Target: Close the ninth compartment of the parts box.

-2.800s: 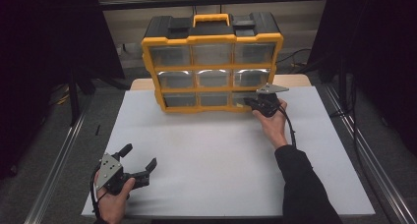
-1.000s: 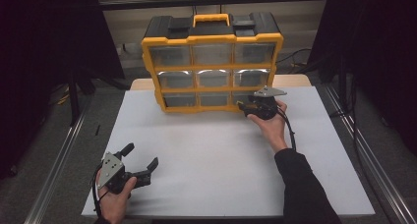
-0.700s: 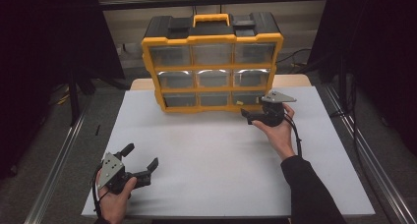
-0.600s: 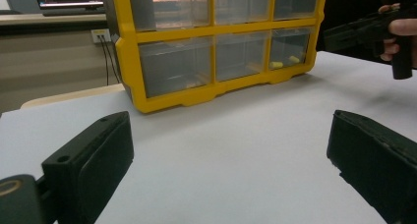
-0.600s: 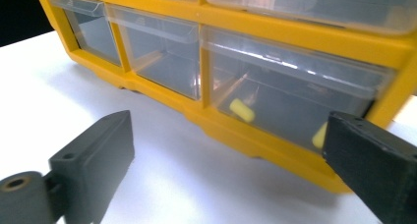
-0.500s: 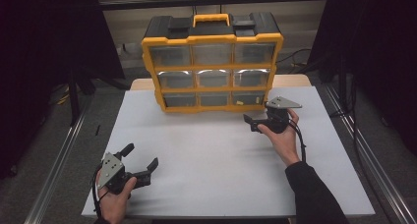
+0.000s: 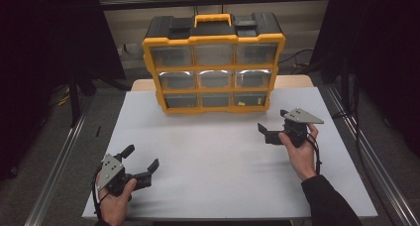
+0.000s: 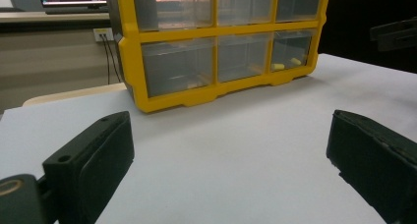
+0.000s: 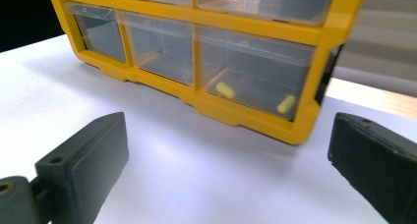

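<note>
Right tool (image 7: 270,133), jaws apart and empty, near yellow organizer (image 7: 214,62), perhaps facing its bottom-right drawer (image 7: 251,99).

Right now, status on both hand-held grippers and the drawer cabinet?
Left hand-held gripper open, empty, near table edge. Right hand-held gripper open, empty, clear of yellow drawer cabinet. Drawers shut; bottom-right drawer holds two yellow pieces. Nothing in between.

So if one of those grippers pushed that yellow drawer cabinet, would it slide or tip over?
The yellow drawer cabinet would probably slide: it stands upright on a smooth white table. It looks light, its clear drawers nearly empty. A push near the handle might tip it backwards.
</note>
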Available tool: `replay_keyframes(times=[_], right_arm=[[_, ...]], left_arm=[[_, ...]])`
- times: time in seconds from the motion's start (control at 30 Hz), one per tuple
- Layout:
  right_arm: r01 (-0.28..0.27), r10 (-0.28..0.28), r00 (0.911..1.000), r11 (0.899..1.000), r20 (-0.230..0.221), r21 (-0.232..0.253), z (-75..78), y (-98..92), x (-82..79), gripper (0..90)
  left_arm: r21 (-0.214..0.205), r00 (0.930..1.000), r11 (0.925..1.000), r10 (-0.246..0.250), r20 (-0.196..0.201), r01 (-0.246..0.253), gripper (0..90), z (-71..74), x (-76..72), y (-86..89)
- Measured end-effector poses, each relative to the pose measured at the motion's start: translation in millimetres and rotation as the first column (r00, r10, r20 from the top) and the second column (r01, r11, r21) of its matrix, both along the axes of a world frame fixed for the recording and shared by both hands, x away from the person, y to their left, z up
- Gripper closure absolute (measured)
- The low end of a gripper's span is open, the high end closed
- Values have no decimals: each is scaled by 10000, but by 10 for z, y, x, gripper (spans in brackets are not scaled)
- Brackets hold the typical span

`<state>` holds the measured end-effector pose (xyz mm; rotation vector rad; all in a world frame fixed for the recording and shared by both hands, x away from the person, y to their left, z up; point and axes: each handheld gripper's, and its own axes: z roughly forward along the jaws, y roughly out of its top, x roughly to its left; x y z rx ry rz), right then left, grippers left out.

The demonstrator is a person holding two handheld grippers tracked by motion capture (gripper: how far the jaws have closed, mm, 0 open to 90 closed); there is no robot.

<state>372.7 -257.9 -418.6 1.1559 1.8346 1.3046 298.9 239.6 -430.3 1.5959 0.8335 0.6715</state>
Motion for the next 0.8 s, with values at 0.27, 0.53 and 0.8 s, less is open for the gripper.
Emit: replay_keyframes(times=[0.27,0.53,0.8], right_arm=[[241,-240,9994,9997,233,-55,-30,-92,-272,10],[441,-442,9988,9990,233,16,-78,-165,-516,12],[757,-762,9964,9970,378,143,-107,-246,-765,22]], left_arm=[[10,10000,10000,-29,-23,29,40,-4,3,-5],[-43,9999,10000,71,-123,-71,41,-7,1,5],[69,10000,10000,-19,-39,19,38,-5,-22,9]])
